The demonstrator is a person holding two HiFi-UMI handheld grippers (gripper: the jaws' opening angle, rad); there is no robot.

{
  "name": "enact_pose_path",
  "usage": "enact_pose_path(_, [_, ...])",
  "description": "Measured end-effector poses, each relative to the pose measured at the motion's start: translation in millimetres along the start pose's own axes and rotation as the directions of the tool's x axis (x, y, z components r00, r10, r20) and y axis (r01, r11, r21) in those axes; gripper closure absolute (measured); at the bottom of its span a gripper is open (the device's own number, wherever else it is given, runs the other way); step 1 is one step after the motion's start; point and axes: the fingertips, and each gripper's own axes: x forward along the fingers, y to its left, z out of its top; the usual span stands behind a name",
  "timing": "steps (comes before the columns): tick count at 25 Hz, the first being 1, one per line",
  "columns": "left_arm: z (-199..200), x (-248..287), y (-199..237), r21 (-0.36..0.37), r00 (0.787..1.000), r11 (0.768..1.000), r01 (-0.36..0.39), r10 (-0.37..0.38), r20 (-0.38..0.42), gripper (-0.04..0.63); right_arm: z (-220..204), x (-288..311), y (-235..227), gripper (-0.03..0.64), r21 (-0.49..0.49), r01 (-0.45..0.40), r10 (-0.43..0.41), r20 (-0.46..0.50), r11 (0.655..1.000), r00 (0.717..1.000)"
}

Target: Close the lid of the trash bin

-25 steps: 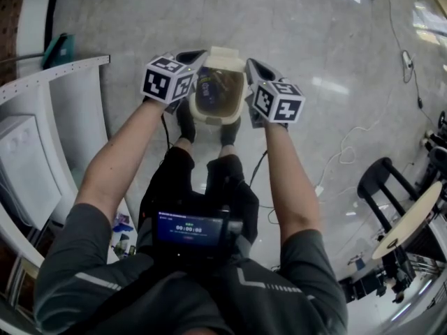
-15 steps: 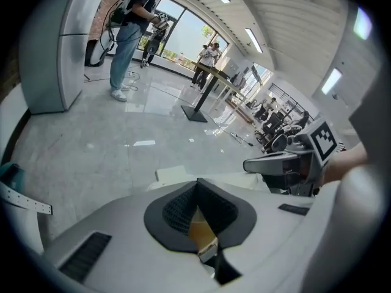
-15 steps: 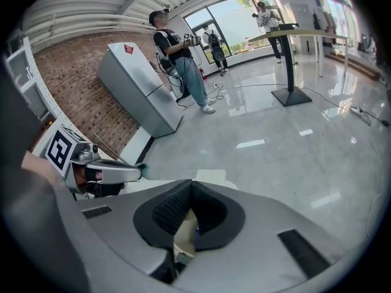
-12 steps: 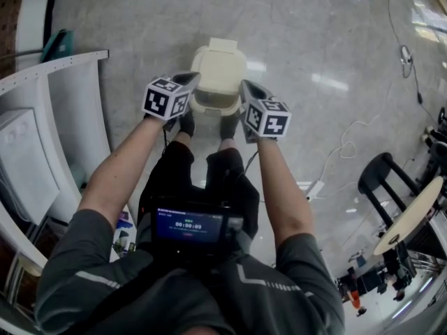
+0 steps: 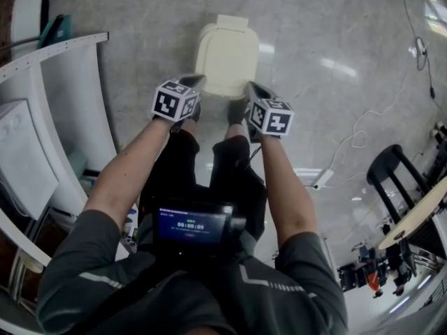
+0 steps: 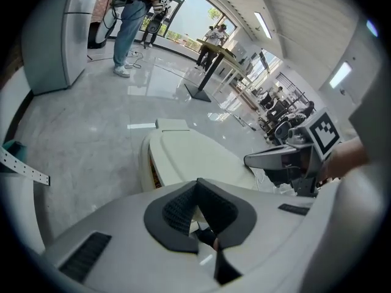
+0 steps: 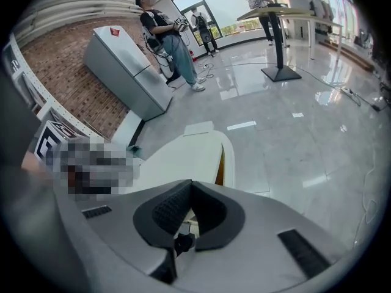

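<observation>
The cream trash bin (image 5: 227, 58) stands on the marble floor just ahead of the person's shoes, with its lid (image 5: 225, 51) down. A thin orange slit shows under the lid's edge (image 6: 155, 174) in the left gripper view and under the lid's edge (image 7: 220, 160) in the right gripper view. My left gripper (image 5: 191, 83) hangs at the bin's near left corner and my right gripper (image 5: 250, 90) at its near right corner, both just short of the bin. In their own views the left gripper (image 6: 197, 185) and right gripper (image 7: 190, 189) are shut, with nothing between the pads.
A white curved counter (image 5: 70, 103) runs along the left. A black chair (image 5: 391, 173) and a round table (image 5: 419, 215) stand at the right, with a cable (image 5: 363, 124) and a power strip (image 5: 323, 179) on the floor. People (image 7: 165, 35) stand far off beside a grey cabinet (image 7: 122, 72).
One second ago the lid was up and the bin's inside showed between the two grippers. The lid has since come down, and both grippers have drawn back toward the person.
</observation>
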Motion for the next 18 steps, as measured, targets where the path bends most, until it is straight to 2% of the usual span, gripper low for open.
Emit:
enact_pose_path(9, [-44.7, 38.4, 13.2, -0.022, 0.998, 1.0, 0.0, -0.002, -0.062, 0.6, -36.8, 37.5, -17.5, 0.606, 0.058, 0.054, -0.051, -0.053, 0.997, 0.997])
enact_pose_path(13, [-60.1, 52.7, 21.9, 0.02, 0.993, 0.999, -0.04, 0.042, -0.113, 0.6, -45.9, 48.7, -26.7, 0.606, 0.079, 0.073, -0.067, -0.078, 0.994, 0.995])
enact_pose_path(18, [-62.4, 63.8, 24.6, -0.006, 0.994, 0.999, -0.037, 0.036, -0.108, 0.6, -53.0, 61.1, -30.0, 0.606, 0.062, 0.082, -0.075, -0.113, 0.995, 0.991])
